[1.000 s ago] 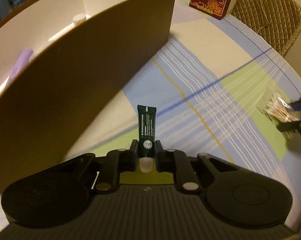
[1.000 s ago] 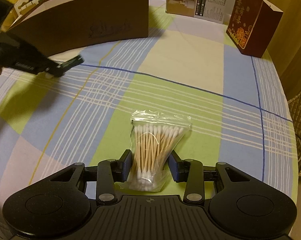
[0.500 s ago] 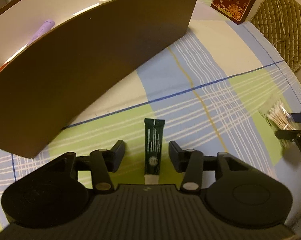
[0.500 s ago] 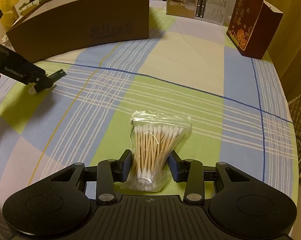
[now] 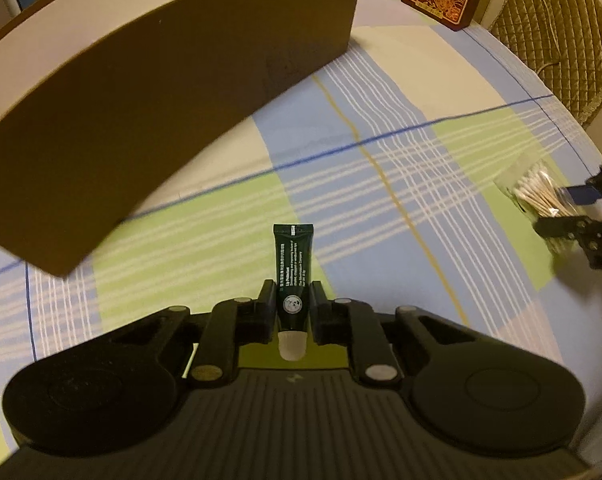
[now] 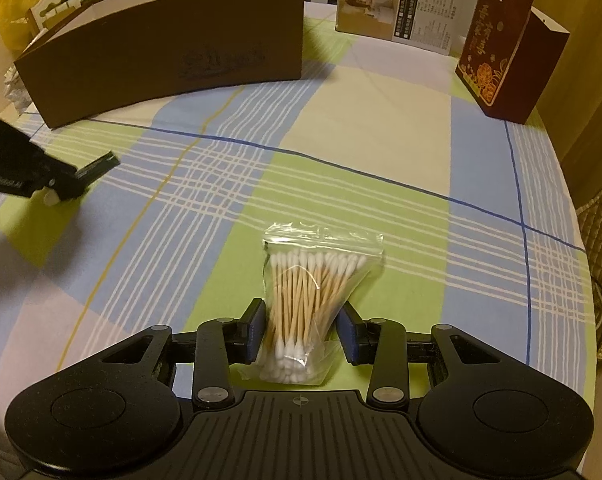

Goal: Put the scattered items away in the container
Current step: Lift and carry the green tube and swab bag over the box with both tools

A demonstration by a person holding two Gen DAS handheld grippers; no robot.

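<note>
Left tool (image 5: 293,300): closed on the dark green tube (image 5: 292,272), cap toward the camera, long axis pointing ahead.

Container (image 5: 173,92): brown box, ahead and left of it, toward the surface's far edge.

Right tool (image 6: 299,330): jaws partly open, flanking the cotton swab bag (image 6: 313,296), grip uncertain; farther from the box.

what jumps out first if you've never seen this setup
The left gripper pinches a dark green tube, close to the long brown box. The right gripper straddles a bag of cotton swabs lying on the checked tablecloth.
</note>
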